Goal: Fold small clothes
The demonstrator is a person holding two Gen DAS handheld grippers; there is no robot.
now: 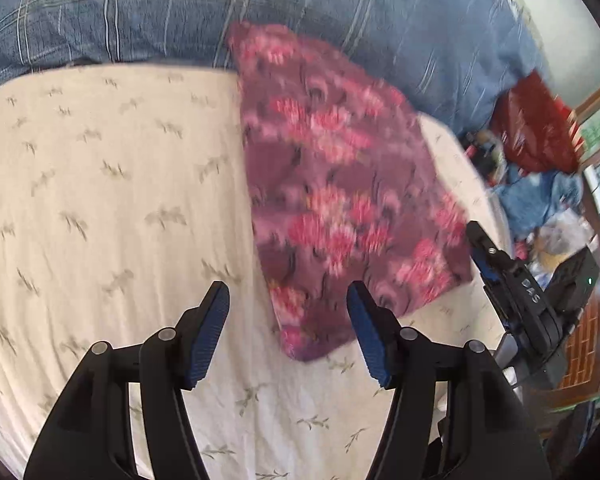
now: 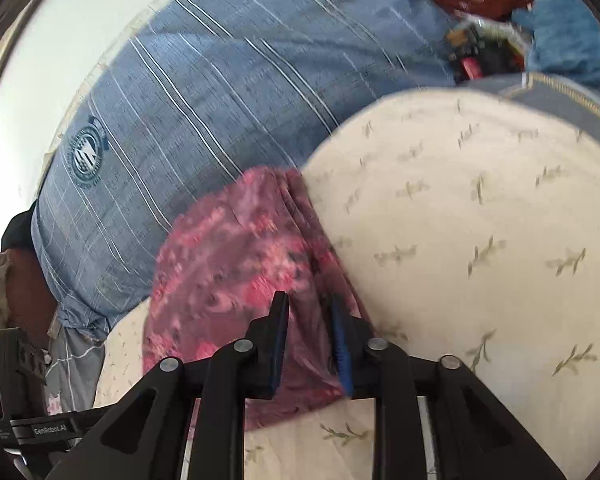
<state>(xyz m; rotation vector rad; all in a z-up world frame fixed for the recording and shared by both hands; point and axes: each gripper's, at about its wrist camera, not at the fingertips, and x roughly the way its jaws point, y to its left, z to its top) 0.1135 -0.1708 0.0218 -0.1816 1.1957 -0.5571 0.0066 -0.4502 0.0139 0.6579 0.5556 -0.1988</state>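
The left gripper [image 1: 288, 308] is held wide apart, empty; the floral garment [image 1: 340, 200] (blurred) is flanked by the right gripper [image 2: 310, 320], grip unclear.

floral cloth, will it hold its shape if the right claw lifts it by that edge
Probably not: the floral cloth drapes softly over the bed sheet, so it should sag. It looks thin, likely light. Layers bunched by the right claw could slip apart.

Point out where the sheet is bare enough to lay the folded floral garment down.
Bare sheet lies left of the floral garment, bordered at its far edge by the blue striped duvet. More shows beyond the right gripper. The bedside clutter is crowded.
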